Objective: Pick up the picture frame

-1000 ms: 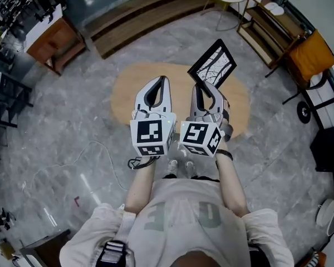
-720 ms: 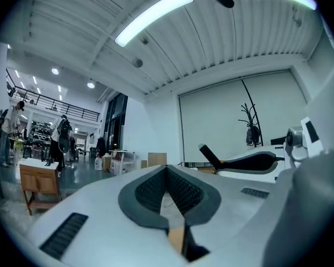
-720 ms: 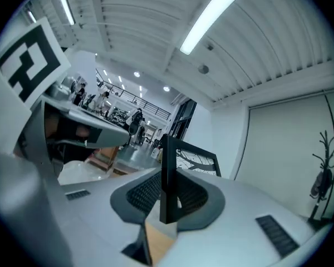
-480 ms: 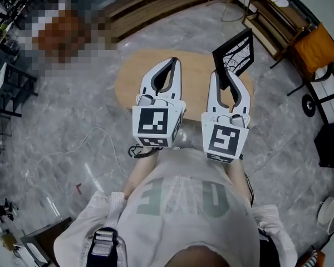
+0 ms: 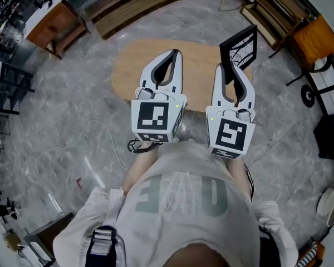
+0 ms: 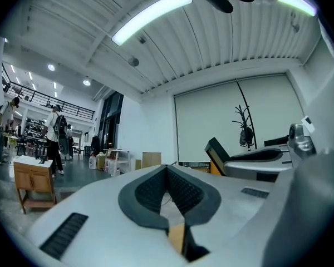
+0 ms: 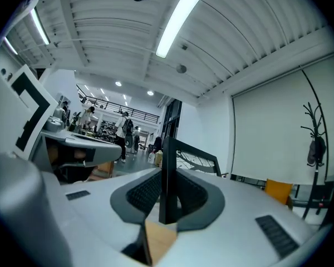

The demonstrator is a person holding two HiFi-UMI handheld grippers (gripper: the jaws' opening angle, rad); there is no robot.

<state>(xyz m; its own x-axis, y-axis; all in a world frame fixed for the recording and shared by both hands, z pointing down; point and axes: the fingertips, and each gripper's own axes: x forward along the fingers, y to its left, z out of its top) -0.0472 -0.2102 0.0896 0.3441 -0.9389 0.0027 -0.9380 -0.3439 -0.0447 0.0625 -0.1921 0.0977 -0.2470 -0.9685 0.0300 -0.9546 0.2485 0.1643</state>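
Observation:
The picture frame (image 5: 240,52) is black with a white branch drawing. It is lifted off the oval wooden table (image 5: 195,65) and stands upright, clamped by its lower edge in my right gripper (image 5: 232,74), which is shut on it. In the right gripper view the frame (image 7: 168,177) rises edge-on between the two dark pads. My left gripper (image 5: 173,56) hovers beside it over the table, shut, with nothing between its fingers (image 6: 168,188). Both grippers point level.
A wooden desk (image 5: 53,24) stands at the far left, and a low wooden platform (image 5: 145,4) runs behind the table. Shelving (image 5: 270,15) and an orange chair (image 5: 317,46) are on the right. A cable (image 5: 94,143) lies on the marble floor.
My right gripper has lifted the frame off the table and rolled it from a tilted lie to standing on edge. Both grippers have risen and moved toward me; little moved in the last half second.

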